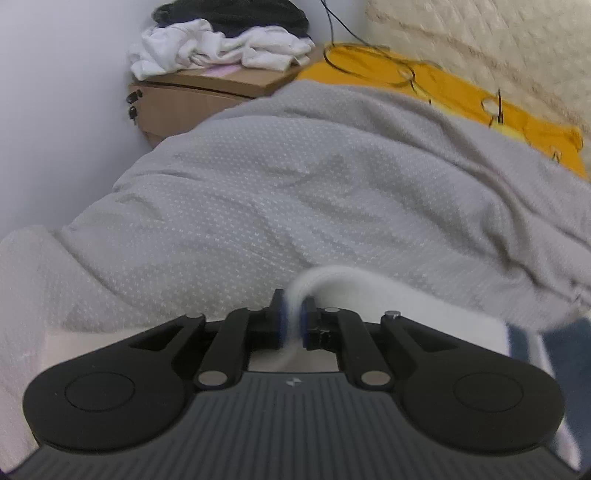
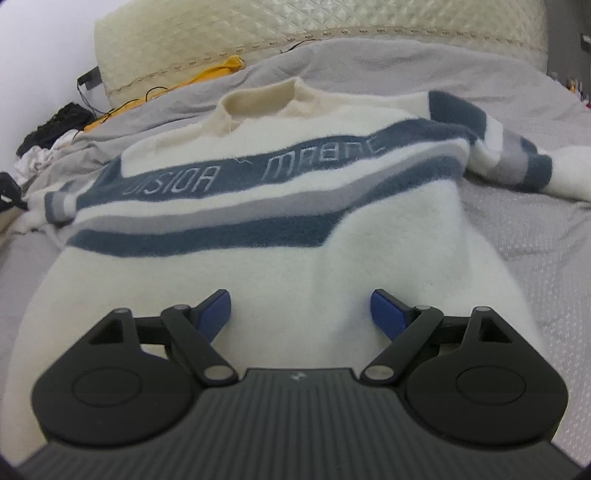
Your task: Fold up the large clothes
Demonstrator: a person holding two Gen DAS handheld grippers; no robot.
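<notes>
Sweater (image 2: 258,221) spread flat across the grey bedspread (image 2: 535,229), collar toward the quilted headboard (image 2: 295,33), and I've got both tools over it. My left gripper (image 1: 293,321) is pinched tight on a fold of the white knit, the fabric looping up out of the closed jaws and trailing off to the right. My right gripper (image 2: 301,312) hangs over the plain white lower body with its blue pads (image 2: 386,310) spread wide, nothing between them, no grip on the cloth. One sleeve (image 2: 517,162) lies out to the right, banded blue and grey; the chest stripe carries pale lettering. Off in the corner of the left view I see a wooden nightstand (image 1: 177,107) heaped with white and dark laundry (image 1: 221,40), and a yellow cloth (image 1: 461,96) with a black cable (image 1: 369,62) looped on it beside the wall.
</notes>
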